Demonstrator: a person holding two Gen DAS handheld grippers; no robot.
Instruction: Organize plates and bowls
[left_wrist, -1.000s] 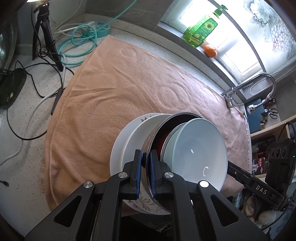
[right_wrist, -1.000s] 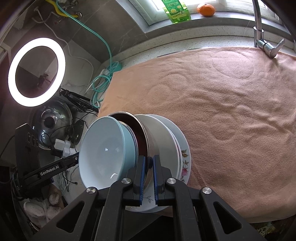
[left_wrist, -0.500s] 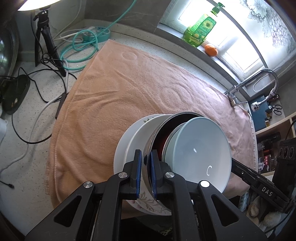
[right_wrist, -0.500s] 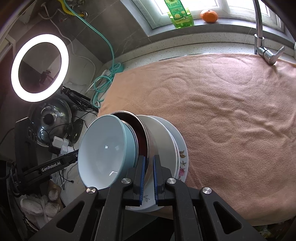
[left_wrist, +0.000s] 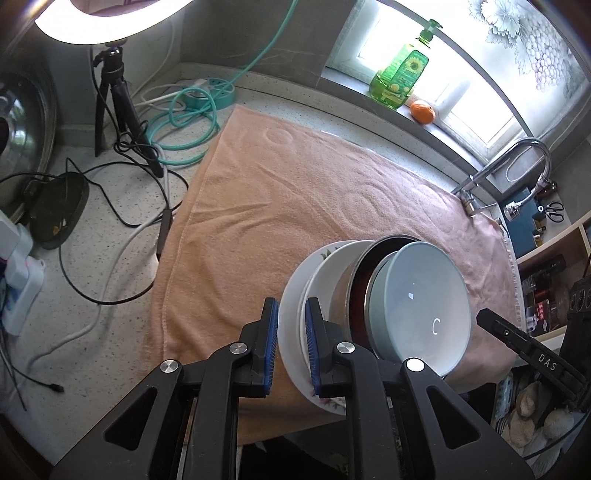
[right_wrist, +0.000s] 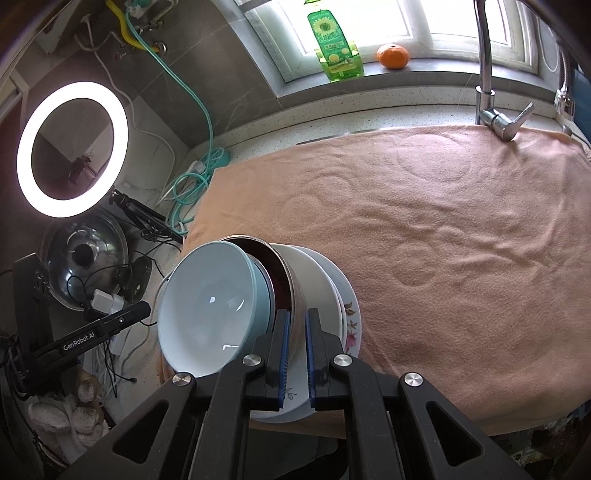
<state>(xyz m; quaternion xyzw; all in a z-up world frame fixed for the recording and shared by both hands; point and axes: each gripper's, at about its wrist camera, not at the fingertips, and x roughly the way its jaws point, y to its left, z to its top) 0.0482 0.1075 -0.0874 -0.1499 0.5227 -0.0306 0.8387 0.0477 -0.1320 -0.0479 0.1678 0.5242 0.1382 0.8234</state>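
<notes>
A nested stack of dishes stands tilted on edge over the near edge of an orange towel (left_wrist: 295, 192), at about 5 o'clock in the left wrist view and 7 o'clock in the right wrist view. From the open side inward the stack is: a pale blue bowl (left_wrist: 424, 306), a steel bowl (left_wrist: 354, 291) with a dark red inside, a white plate (left_wrist: 325, 273), and a flowered plate (right_wrist: 351, 321) as the outermost piece.

Left gripper (left_wrist: 290, 347): its blue-padded fingers (left_wrist: 270, 350) are parting. The rims of the two plates stand between them; the right pad lies against the white plate, while the left pad stands just clear of the outer plate's back.

Right gripper (right_wrist: 295, 350): its fingers (right_wrist: 283, 354) are nearly closed, and the rim of the steel bowl passes between the pads, gripped there. The blue bowl lies at 9 o'clock of these fingers, the plates at 3 o'clock.

The towel covers a speckled worktop (left_wrist: 110, 258). In the right wrist view, a tap (right_wrist: 495, 114) rises at 1 o'clock. A green bottle (right_wrist: 334, 48) and an orange fruit (right_wrist: 393, 56) sit on the window sill at 12 o'clock. A ring light (right_wrist: 72, 149) glows at 10 o'clock, and a coiled teal hose (left_wrist: 184, 122) lies near the towel's far left corner.
</notes>
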